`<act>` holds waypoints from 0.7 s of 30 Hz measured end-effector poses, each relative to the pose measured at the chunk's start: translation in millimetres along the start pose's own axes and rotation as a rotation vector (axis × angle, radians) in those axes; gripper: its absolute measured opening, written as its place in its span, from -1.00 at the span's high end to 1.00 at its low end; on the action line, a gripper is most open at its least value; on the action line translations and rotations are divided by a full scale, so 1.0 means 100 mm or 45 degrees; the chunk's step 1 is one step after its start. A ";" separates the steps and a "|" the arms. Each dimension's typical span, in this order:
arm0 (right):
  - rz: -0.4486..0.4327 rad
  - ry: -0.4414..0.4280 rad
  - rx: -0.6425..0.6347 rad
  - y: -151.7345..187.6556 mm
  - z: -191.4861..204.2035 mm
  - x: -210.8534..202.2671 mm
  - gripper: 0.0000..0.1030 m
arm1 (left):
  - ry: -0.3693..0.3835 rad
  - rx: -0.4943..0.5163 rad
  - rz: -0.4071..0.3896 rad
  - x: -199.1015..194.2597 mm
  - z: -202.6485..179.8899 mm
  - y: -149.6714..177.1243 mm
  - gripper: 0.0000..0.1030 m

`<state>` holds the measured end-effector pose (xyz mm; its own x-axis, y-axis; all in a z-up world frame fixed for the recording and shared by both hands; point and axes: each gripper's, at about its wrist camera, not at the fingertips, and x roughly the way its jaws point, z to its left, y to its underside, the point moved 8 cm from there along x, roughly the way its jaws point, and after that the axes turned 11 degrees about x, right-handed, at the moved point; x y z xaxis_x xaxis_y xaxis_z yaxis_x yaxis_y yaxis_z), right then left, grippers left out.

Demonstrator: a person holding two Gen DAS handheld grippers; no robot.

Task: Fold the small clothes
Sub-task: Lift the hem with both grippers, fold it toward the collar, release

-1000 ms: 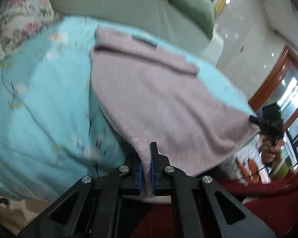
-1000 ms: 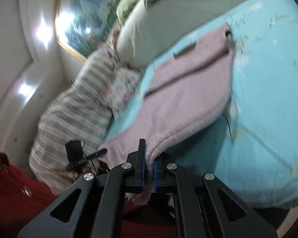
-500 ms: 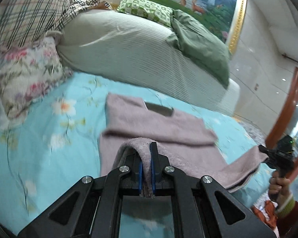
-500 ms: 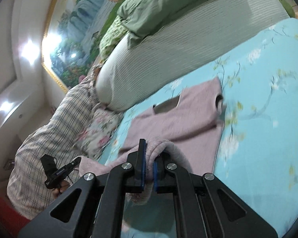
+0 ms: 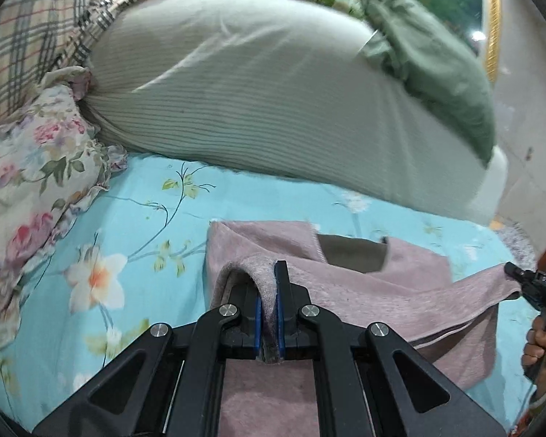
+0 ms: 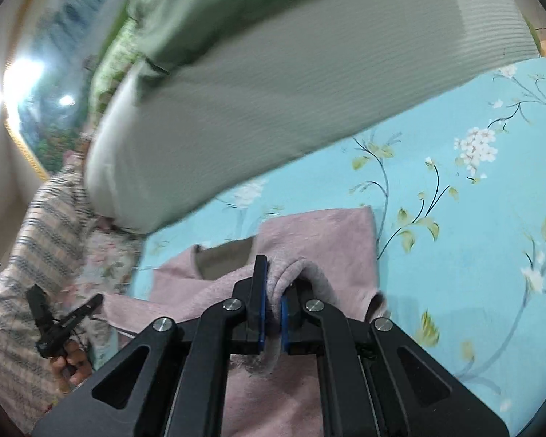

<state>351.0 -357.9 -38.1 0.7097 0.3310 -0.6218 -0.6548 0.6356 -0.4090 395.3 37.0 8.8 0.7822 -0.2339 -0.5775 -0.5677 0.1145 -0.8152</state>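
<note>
A small pink knit sweater (image 5: 364,291) lies on the turquoise floral bedsheet (image 5: 138,225), its collar end towards the pillows. My left gripper (image 5: 269,291) is shut on the sweater's bottom hem at one corner and holds it folded over the body, near the collar. My right gripper (image 6: 271,291) is shut on the other hem corner of the sweater (image 6: 327,240), also near the collar. The right gripper also shows at the right edge of the left wrist view (image 5: 527,280), and the left gripper at the lower left of the right wrist view (image 6: 65,320).
A large grey ribbed bolster (image 5: 273,102) lies across the bed just beyond the sweater, with a green cushion (image 5: 436,58) on it. A floral pillow (image 5: 29,189) and a plaid cover (image 5: 25,36) sit at the left. The sheet (image 6: 473,218) stretches to the right.
Both grippers have carried the hem up from the bed's near edge and forward over the sweater's body, folding it towards the collar. Both stay shut on the cloth.
</note>
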 end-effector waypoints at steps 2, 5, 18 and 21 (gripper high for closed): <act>0.039 0.051 0.010 0.00 -0.13 0.26 0.86 | -0.029 0.001 0.036 0.22 0.05 0.00 0.91; 0.120 0.138 0.024 0.06 -0.33 0.63 0.86 | -0.075 -0.039 0.117 0.67 0.21 0.09 0.91; -0.024 0.155 -0.025 0.19 -0.22 0.01 0.04 | -0.027 -0.094 0.146 0.80 0.32 0.45 -0.23; 0.167 0.083 -0.197 0.64 0.13 0.18 0.04 | 0.109 0.037 0.153 0.55 -0.12 0.64 -0.23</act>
<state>325.3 -302.2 -66.5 0.6009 0.3545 -0.7164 -0.7760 0.4735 -0.4166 398.4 19.8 -74.7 0.6835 -0.2983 -0.6662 -0.6473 0.1740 -0.7421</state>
